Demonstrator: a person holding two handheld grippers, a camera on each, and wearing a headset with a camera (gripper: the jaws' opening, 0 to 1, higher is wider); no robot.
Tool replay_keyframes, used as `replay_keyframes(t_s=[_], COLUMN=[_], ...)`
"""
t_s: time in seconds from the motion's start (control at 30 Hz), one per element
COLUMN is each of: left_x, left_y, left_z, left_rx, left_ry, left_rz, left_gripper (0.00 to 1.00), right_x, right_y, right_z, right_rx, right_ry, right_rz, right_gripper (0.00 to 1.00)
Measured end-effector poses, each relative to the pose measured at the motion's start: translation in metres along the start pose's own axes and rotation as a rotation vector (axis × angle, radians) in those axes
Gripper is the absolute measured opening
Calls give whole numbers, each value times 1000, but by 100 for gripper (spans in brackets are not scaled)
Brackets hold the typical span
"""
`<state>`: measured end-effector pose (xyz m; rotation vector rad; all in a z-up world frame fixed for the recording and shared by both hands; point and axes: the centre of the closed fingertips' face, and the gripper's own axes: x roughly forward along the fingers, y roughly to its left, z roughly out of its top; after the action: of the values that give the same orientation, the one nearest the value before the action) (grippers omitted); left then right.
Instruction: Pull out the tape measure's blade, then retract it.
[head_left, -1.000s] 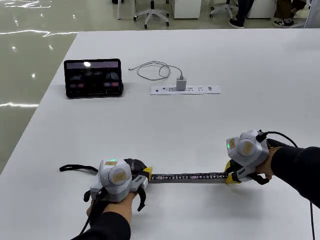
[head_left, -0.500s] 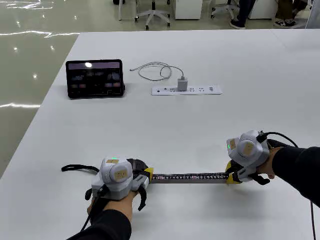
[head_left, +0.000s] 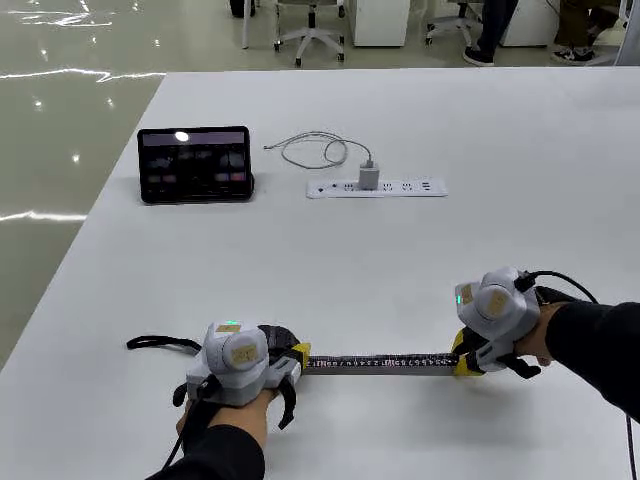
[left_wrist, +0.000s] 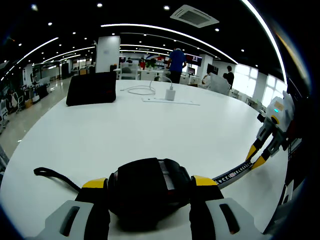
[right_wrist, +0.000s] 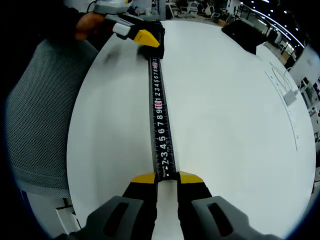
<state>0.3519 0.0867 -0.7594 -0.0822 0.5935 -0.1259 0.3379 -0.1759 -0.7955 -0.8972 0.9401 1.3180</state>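
Left claw (left_wrist: 150, 183) clamped around the black tape measure case (head_left: 278, 337) at the near left of the tabletop (head_left: 400, 260), right claw (right_wrist: 161, 177) pinching the tip of the blade (right_wrist: 159, 120) out to the right, and the span has barely grown this last second, so the pull looks done and retraction is next.

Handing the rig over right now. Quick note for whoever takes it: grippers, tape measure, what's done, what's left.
The left gripper is shut on the tape measure case, which sits on the table with its strap lying beside it.
The right gripper is shut on the blade near its tip, low over the table.
The blade is out, stretched straight between the two grippers with its numbers facing up.
Done: pull-out.
Left: retraction, likely by easing the right gripper back toward the case.
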Motion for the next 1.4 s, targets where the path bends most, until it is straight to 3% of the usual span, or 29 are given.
replay_keyframes(t_s=[1.4], left_x=[1], left_y=[0], left_z=[-1], left_rx=[-22], left_ry=[24], left_rz=[-23], left_gripper=[60], right_x=[8], right_y=[1], right_z=[19], right_rx=[12], right_ry=[-19], right_rz=[2], right_gripper=[10])
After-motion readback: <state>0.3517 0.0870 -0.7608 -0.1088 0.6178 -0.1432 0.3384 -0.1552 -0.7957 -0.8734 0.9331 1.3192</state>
